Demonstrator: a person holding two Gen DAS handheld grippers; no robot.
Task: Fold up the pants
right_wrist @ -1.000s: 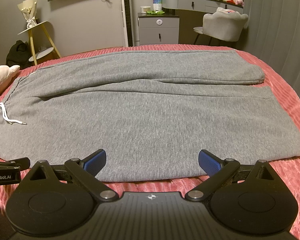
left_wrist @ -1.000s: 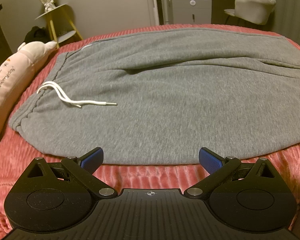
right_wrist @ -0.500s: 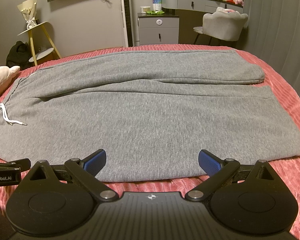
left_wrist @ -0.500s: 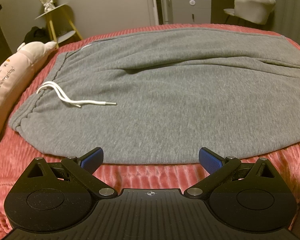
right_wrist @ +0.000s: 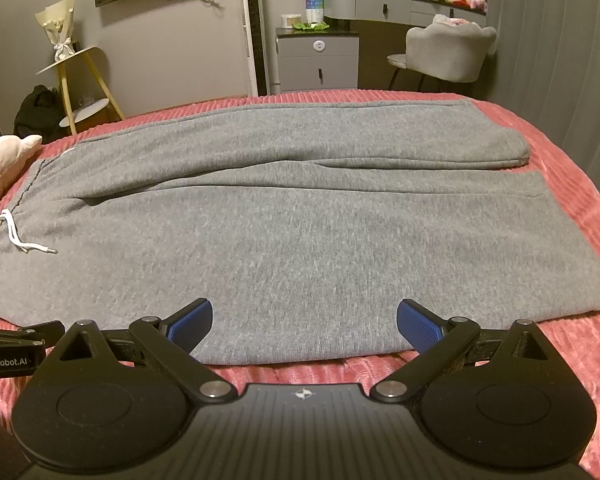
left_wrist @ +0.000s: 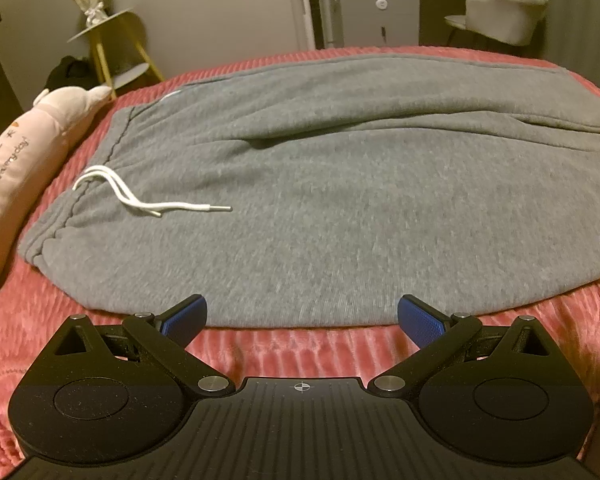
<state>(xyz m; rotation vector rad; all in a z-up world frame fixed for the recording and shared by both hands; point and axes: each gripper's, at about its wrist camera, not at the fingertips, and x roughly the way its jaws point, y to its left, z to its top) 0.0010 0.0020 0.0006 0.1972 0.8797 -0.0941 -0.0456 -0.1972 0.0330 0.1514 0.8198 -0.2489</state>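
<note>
The grey pants (right_wrist: 300, 232) are lying flat across the bed (right_wrist: 572, 184), covering most of its pink ribbed cover. The waistband is sitting toward the bed's left edge, with the white drawstring (left_wrist: 140, 196) trailing loose over the fabric beside it. Both legs are running toward the right edge; the far leg is lying along the far edge of the bed, and the near leg is reaching almost to the near edge. A shallow fold is showing between the two legs.

The left hand-held gripper (left_wrist: 302, 316) is hovering at the near edge close to the waistband, fingers spread wide and holding nothing. The right hand-held gripper (right_wrist: 304, 322) is hovering at the near edge by the near leg, likewise spread wide and empty; its blue pads (right_wrist: 190, 322) appear to be just above the hem line, though contact cannot be confirmed.

A pink plush pillow (left_wrist: 28, 148) is resting along the bed's left edge
</note>
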